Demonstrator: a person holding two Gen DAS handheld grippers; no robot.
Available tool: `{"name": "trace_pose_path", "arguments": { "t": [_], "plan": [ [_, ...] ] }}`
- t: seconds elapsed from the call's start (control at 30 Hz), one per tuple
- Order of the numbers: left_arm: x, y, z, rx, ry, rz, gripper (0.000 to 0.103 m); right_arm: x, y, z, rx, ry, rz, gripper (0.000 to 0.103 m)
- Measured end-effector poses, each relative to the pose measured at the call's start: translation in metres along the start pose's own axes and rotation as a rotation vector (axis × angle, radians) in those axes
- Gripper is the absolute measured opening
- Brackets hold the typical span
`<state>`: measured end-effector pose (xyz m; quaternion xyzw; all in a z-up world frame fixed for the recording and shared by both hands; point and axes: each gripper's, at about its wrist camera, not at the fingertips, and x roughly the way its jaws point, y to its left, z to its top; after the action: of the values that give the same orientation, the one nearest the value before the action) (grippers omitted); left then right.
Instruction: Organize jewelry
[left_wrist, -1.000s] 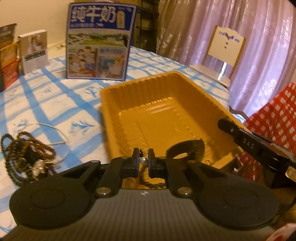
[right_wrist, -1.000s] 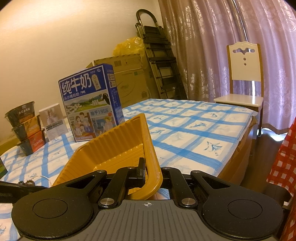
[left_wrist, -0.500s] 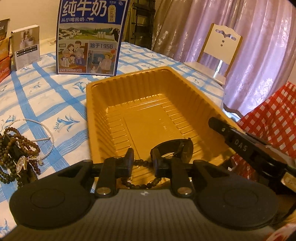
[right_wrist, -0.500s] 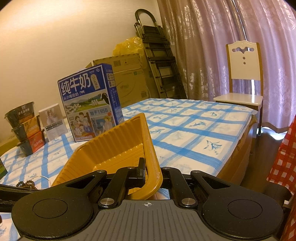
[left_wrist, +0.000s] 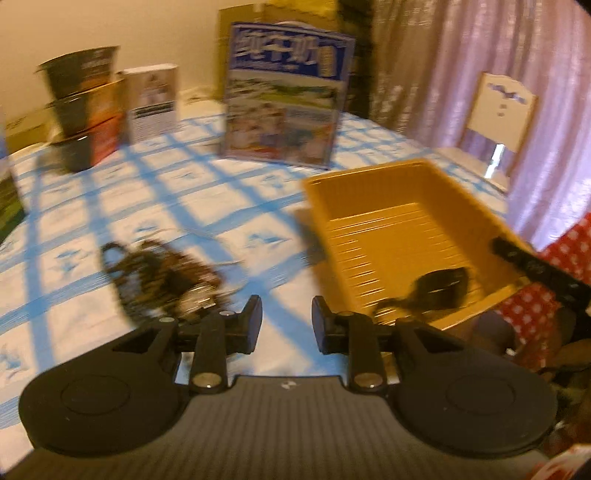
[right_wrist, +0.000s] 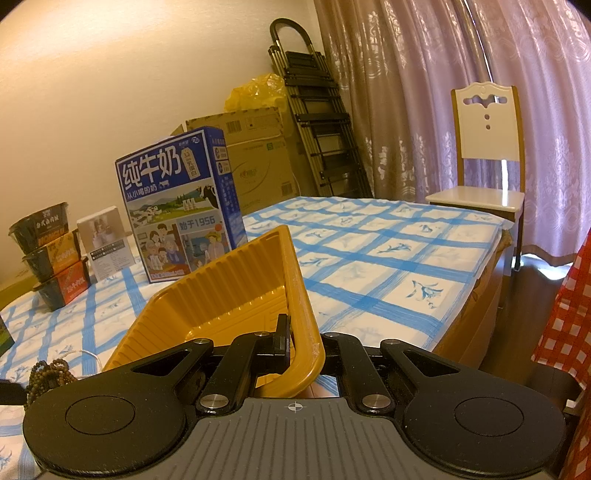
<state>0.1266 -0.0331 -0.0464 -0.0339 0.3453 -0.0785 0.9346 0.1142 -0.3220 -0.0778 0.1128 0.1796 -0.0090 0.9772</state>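
Note:
The orange plastic tray lies on the blue-checked table, with a dark bracelet and a bead string at its near end. A blurred pile of dark bead jewelry lies on the cloth left of the tray. My left gripper is open and empty, above the cloth between the pile and the tray. My right gripper is shut on the tray's near rim, tilting that edge up. The bead pile also shows at the left in the right wrist view.
A blue milk carton box stands behind the tray. Stacked noodle bowls and a small white box are at the far left. A white chair, a cardboard box and a folded ladder stand beyond the table. Red checked cloth is at right.
My left gripper let the bead string drop into the tray, opened wide, and swung left towards the jewelry pile. The right gripper has kept its hold on the tray rim.

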Motion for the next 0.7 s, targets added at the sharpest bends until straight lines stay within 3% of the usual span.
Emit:
{"name": "trace_pose_path", "arguments": {
  "t": [0.27,0.7],
  "plan": [
    [-0.001,0.035,-0.01,-0.056,0.039,0.084,0.027,0.0,0.0,0.0,0.0,0.001,-0.001,0.006],
    [0.011,0.038,-0.018,-0.037,0.055,0.097,0.028,0.0,0.0,0.0,0.002,0.001,-0.001,0.006]
  ]
}}
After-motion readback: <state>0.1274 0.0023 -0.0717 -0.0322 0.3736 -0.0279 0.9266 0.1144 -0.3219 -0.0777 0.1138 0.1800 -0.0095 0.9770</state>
